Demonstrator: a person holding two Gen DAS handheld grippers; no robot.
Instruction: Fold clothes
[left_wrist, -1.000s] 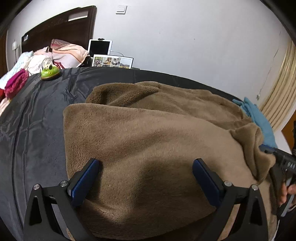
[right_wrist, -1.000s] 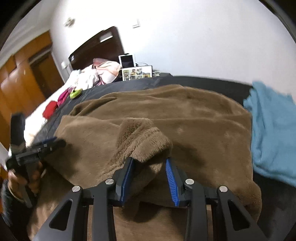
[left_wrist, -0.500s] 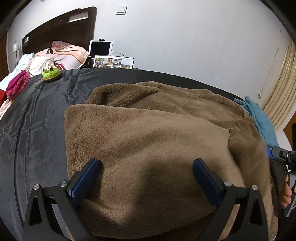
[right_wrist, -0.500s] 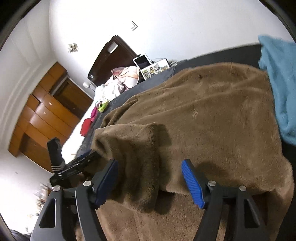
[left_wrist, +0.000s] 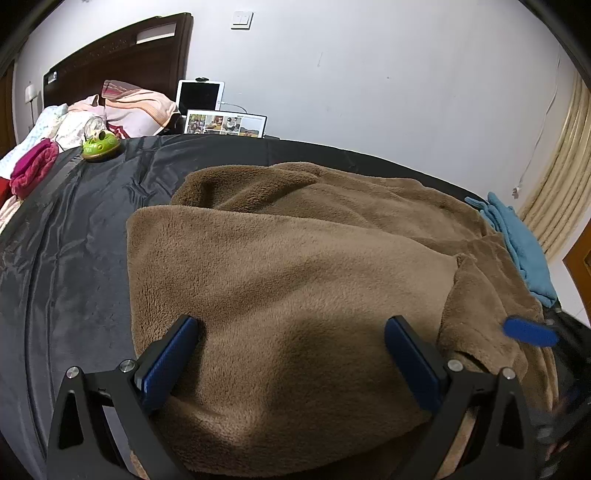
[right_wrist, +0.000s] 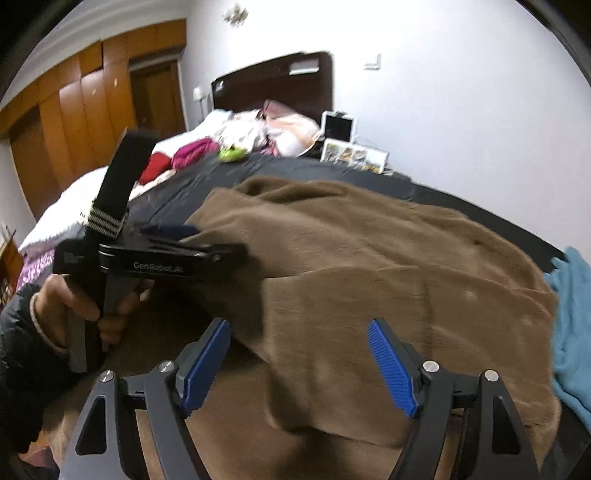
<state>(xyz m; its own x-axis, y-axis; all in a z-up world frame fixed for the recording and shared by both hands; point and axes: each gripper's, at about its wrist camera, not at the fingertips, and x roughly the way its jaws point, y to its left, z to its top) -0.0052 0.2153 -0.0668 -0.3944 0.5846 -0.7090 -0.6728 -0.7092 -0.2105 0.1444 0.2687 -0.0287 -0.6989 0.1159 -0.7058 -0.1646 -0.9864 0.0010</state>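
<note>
- Brown fleece garment (left_wrist: 295, 280) lies partly folded on the black-covered bed (left_wrist: 74, 236), just beside a blue cloth (left_wrist: 524, 247).
- Left tool (left_wrist: 291, 354) released, above the garment.
- Right tool (right_wrist: 299, 365) opening, gripping nothing.

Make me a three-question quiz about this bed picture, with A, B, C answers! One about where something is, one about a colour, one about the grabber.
1. Where is the green toy?
A. on the black sheet
B. on the brown blanket
C. on the floor

2. What colour is the towel beside the blanket?
A. red
B. blue
C. yellow

3. The left gripper's fingers are:
A. shut on the towel
B. shut on the toy
C. open over the blanket

Answers: 1 A, it stands on the sheet near the pillows. 2 B, it is light blue. 3 C, wide apart, squeezing nothing.
</note>
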